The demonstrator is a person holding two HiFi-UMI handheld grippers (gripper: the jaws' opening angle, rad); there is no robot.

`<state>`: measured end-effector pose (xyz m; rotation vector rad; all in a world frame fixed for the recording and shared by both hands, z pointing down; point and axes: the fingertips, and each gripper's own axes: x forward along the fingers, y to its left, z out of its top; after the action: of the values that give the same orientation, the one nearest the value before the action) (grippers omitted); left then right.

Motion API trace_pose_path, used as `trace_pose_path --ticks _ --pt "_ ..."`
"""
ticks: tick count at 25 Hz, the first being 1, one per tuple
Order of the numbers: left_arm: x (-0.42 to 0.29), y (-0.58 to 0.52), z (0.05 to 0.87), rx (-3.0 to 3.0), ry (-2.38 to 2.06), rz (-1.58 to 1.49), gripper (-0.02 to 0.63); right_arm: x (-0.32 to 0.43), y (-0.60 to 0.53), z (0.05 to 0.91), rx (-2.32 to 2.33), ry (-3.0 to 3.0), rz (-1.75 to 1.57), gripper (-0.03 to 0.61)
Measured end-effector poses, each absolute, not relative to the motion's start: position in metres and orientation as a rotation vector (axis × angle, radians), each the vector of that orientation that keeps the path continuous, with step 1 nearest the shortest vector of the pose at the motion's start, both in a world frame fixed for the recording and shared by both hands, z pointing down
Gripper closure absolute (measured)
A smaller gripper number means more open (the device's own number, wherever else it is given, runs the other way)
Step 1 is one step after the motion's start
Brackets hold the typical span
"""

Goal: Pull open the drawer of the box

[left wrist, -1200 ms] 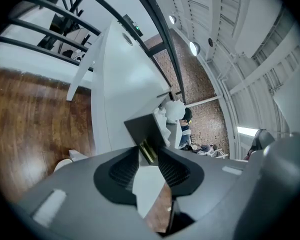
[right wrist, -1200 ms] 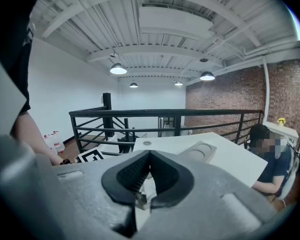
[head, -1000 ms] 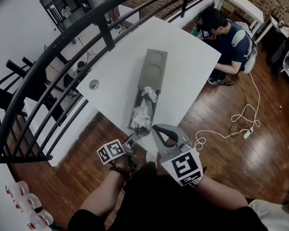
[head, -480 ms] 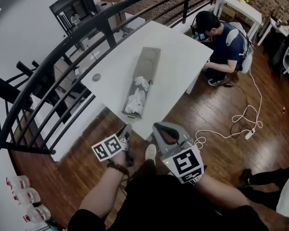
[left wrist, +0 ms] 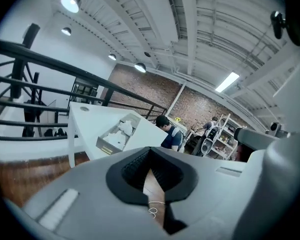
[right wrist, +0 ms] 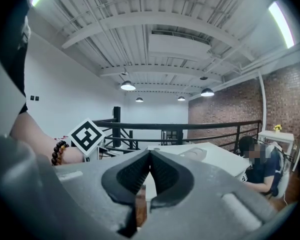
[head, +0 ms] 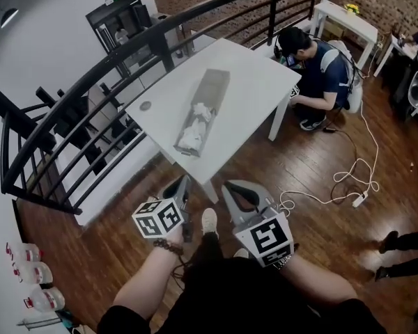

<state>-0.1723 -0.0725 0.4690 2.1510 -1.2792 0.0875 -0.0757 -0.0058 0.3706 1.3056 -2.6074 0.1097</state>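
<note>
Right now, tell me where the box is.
Head view, upper centre: the box lies on the white table, its open drawer toward the table's near edge, with the railing to its left and a seated person to its right.

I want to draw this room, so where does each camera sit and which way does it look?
Head view: on the person's head, looking steeply down at the white table, box, both arms, left gripper and right gripper.
Left gripper view: on that gripper, facing table and ceiling over its fingers, just closed, empty.
Right gripper view: on that gripper, facing the railing over shut fingers; the left wrist shows.
All three share the table and seated person.
</note>
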Motion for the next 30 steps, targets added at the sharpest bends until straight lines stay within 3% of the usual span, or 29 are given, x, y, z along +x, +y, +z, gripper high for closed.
trace_pose_path --ticks 12,30 --pt "-0.133 0.004 0.398 2.507 -1.234 0.241 0.597 -0.075 0.038 0.35 1.343 -2.65 0.113 0.587" --pt "-0.187 0.02 0.37 2.705 -1.117 0.281 0.597 -0.15 0.042 0.334 1.45 -2.611 0.049 0.588"
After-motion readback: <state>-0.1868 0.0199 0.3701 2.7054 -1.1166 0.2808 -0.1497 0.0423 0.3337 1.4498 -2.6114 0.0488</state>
